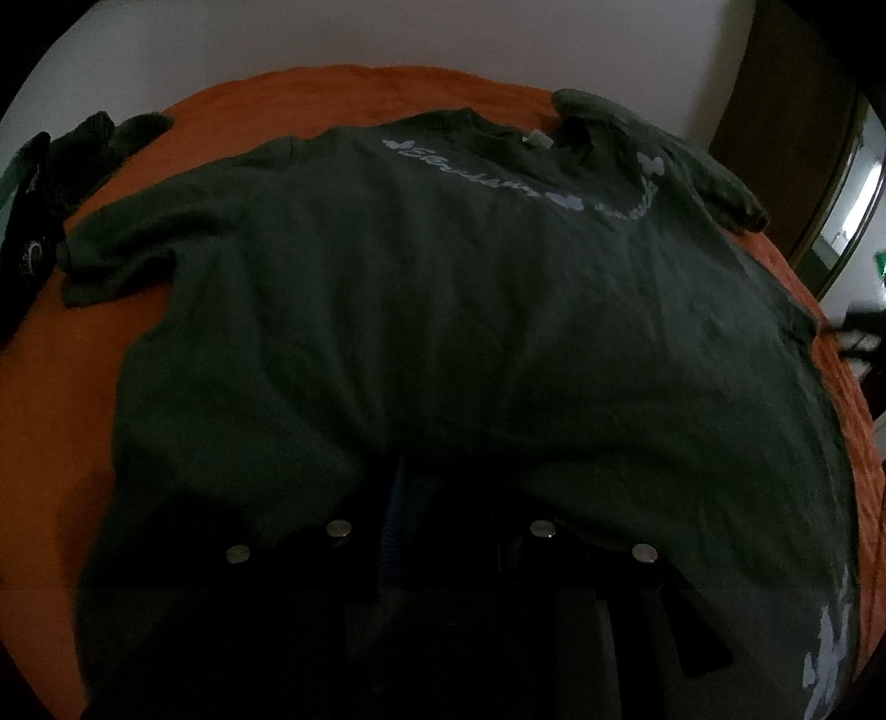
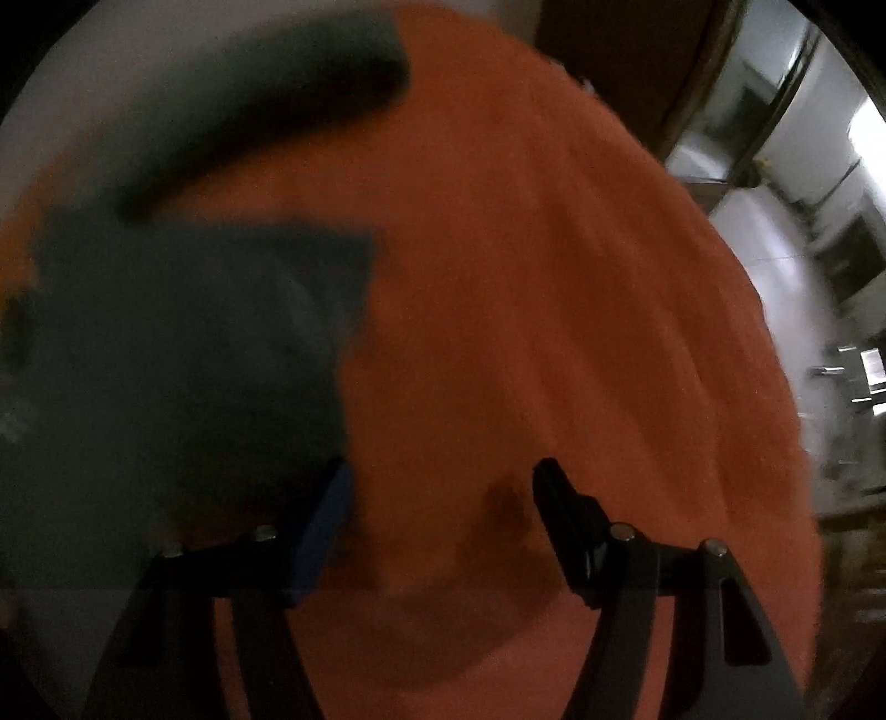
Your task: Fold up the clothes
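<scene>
A dark green T-shirt [image 1: 421,288] with pale butterfly print lies spread flat on the orange bed cover [image 1: 50,399], collar at the far side. Its near hem arches up over my left gripper [image 1: 443,498], whose dark fingers hold the cloth bunched between them; the tips are hidden in shadow. In the blurred right wrist view my right gripper [image 2: 443,465] stands open over bare orange cover [image 2: 554,277], nothing between its fingers. Its blue-padded left finger [image 2: 326,515] is right beside the T-shirt's side edge [image 2: 194,343]. A sleeve [image 2: 266,111] stretches out beyond.
A heap of dark clothes [image 1: 50,183] sits at the bed's far left edge. A white wall [image 1: 387,33] runs behind the bed. A brown wooden door [image 1: 786,94] and a lit floor [image 2: 775,266] lie past the bed's right edge.
</scene>
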Demonstrator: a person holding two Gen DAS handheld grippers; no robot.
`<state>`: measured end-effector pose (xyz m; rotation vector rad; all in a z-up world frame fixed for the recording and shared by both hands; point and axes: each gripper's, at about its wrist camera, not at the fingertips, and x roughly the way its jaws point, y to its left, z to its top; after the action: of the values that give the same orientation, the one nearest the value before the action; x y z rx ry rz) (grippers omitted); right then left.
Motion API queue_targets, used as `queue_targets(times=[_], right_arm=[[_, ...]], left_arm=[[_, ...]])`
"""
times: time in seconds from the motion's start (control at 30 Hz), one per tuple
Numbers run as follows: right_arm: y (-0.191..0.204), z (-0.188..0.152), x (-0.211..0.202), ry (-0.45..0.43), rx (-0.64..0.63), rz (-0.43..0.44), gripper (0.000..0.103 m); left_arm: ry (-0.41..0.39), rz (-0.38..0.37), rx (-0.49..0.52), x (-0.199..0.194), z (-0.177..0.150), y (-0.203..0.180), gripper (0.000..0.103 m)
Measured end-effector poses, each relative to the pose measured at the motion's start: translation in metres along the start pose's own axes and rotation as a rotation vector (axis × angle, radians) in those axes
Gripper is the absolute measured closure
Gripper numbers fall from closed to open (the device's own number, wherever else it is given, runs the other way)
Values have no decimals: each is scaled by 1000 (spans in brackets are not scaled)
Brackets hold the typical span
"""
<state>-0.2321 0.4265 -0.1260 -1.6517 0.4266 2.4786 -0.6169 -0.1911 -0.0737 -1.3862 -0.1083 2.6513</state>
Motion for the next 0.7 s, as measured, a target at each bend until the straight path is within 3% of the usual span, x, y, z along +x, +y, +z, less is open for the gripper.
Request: queue_targets(times=[0.07,0.17,0.27,0.33,0.37,0.43,0.57,0.7], right_arm=[[-16,22,-11,-50,94,145,35],[-14,64,30,4,178,255,35],[-20,82,57,33,246,299,40],[-11,72,55,25,159,217,64],[-5,67,53,20,108,170,95],[3,57,40,2,77,136,97],[-16,54,8,-157,150,151,101],[-16,58,24,-126,52,80,101]], left_arm=[[-3,3,2,0,0,-1,76],[-6,13,9,-1,1,-4,76],[-7,14,9,-3,1,-4,76],[-8,12,6,-4,1,-4,76],[-10,13,6,-4,1,-4,76],[-12,13,6,-5,1,-4,76],[-15,3,-1,-6,3,-4,76],[-20,11,6,-6,4,-7,76]])
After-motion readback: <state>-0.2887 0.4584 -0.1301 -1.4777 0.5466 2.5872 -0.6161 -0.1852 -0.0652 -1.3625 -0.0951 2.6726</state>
